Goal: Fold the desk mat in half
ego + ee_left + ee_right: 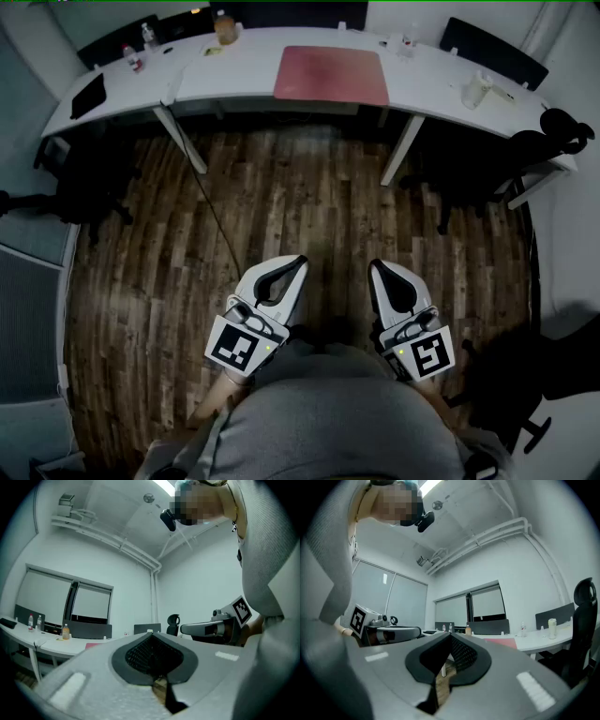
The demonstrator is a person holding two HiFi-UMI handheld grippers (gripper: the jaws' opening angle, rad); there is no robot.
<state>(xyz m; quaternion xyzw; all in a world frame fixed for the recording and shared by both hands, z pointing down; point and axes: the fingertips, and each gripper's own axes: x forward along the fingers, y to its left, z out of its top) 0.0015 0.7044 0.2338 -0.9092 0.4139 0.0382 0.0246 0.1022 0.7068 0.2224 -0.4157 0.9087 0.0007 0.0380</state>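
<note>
Two tongs are hovering side by side over the wooden floor (281, 197), both pointing toward the white worktop (248, 70). The left tongs (298, 261) are sitting pressed together with nothing between them, and the right tongs (375, 266) are likewise closed and empty. The red desk mat (331, 75) is lying flat and unfolded on the worktop, well apart from both.
</note>
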